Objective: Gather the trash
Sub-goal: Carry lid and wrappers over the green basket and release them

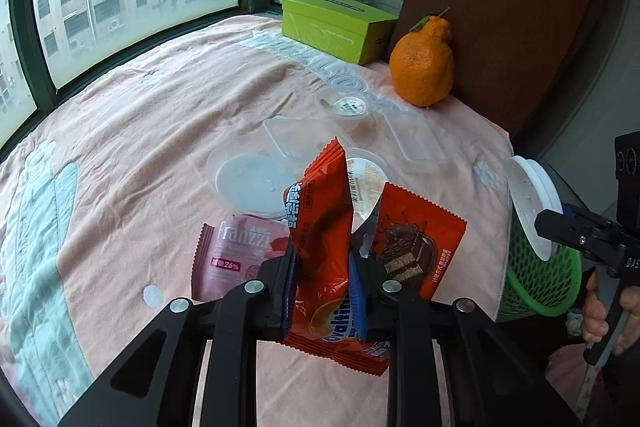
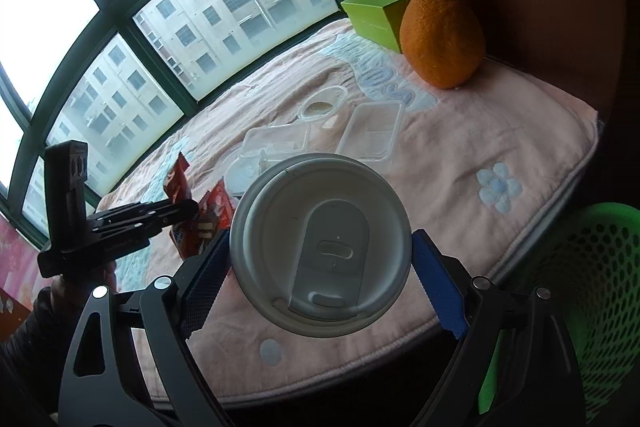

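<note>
From the left wrist view we see our left gripper clamped on an orange Ovaltine wrapper, its blue pads pressing the pack from both sides. The wrapper stands roughly upright between the jaws, its long axis running from the bottom seam near the camera up to a crimped top edge that points away toward the window. Just behind it on the pink towel lie a pink Franzzi wrapper to the left and a chocolate wafer wrapper to the right, both flat, with clear plastic cups and a clear lid beyond. A large orange citrus fruit and a green box sit at the far side. At the right edge our right gripper carries a white cup lid over a green mesh basket that stands beside the towel's edge. From the right wrist view we see the right gripper gripping the white cup lid by its rim, the blue pads touching opposite edges and the jaws set wide. The lid is held on edge, with its top face turned toward the camera. The green mesh basket shows at the lower right, apart from the lid. To the left, the left gripper holds the orange Ovaltine wrapper above the pink towel.
</note>
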Available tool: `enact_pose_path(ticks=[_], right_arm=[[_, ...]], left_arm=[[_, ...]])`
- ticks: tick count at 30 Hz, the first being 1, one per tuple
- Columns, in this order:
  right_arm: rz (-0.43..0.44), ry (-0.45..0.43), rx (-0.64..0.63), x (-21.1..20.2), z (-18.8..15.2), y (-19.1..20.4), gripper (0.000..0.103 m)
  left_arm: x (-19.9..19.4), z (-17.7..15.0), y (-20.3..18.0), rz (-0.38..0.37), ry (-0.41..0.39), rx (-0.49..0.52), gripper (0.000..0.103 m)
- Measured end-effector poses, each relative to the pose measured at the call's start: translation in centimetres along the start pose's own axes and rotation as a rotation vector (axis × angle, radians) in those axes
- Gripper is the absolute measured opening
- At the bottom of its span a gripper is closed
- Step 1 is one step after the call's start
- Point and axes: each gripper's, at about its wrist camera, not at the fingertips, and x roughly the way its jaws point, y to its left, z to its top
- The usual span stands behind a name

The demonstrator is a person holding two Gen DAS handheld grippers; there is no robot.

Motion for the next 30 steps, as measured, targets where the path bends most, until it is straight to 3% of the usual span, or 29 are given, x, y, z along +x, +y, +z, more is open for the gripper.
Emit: enact_pose_path(ticks=[7, 21, 30], right_arm=[[-0.091, -0.001, 0.043, -2.7, -2.5, -3.8, 0.088], [-0.288, 0.027, 0.217, -7.7, -8.0, -14.4, 0.088], [-0.301, -0.022, 0.316, -11.2, -9.9, -18.3, 0.093]], left_arm=[[-0.2, 0.1, -4.1, -0.069, 0.006, 0.028, 0.022], [3.2, 0.7, -14.6, -0.197, 0.067, 0.133, 0.022], [5.3, 1.2, -20.6, -0.230, 0.120, 0.206, 0.022]])
